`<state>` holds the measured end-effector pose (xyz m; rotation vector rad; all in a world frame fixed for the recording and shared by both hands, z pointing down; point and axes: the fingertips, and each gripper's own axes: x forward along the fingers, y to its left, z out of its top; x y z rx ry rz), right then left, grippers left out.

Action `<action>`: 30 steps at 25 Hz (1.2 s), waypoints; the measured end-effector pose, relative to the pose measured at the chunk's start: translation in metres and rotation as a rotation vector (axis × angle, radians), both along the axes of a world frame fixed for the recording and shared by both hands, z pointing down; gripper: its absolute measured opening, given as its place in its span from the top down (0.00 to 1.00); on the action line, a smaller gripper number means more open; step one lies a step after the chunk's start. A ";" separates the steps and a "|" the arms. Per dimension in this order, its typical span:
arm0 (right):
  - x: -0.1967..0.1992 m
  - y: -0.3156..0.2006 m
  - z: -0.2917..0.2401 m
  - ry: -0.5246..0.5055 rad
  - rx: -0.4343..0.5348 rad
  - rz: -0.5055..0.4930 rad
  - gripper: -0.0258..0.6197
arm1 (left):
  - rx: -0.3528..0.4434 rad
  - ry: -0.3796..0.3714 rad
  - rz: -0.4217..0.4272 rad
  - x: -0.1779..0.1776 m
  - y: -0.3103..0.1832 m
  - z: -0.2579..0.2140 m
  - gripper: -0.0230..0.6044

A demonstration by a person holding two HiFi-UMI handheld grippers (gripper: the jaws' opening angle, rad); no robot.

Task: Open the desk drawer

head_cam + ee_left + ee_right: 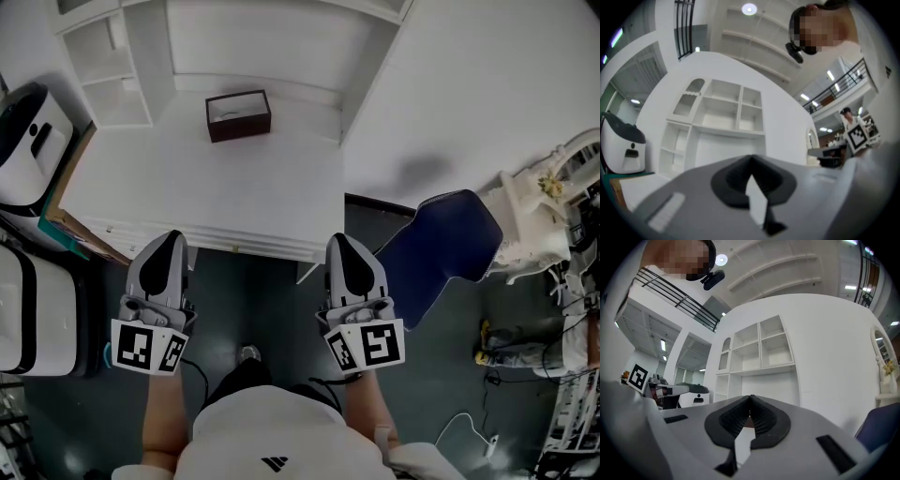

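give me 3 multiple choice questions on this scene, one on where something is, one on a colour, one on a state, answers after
1. Where is the box?
A. on the desk
B. on a shelf
C. on the floor

2. What colour is the chair?
A. red
B. blue
C. green

3. How do the fingers of the left gripper stand?
A. wide apart
B. shut on a handle
C. shut together, nothing between them

Answers:
1 A: the head view shows the box resting on the white desk top, below the shelves.
2 B: the chair to the right of the desk is dark blue.
3 C: in the left gripper view the two dark pads meet at their tips, with nothing held.
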<state>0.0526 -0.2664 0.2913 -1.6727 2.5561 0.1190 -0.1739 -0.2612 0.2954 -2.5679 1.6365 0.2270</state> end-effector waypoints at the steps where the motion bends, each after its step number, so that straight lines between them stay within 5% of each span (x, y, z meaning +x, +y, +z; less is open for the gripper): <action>1: -0.001 -0.004 0.003 0.002 -0.008 0.007 0.96 | -0.011 0.000 0.008 0.000 -0.006 0.005 0.95; 25: -0.014 -0.026 0.081 0.042 -0.205 0.123 0.96 | -0.511 -0.077 0.157 0.031 -0.063 0.242 0.94; 30: -0.008 -0.016 0.084 0.064 -0.224 0.147 0.96 | -0.605 -0.065 0.162 0.042 -0.068 0.283 0.85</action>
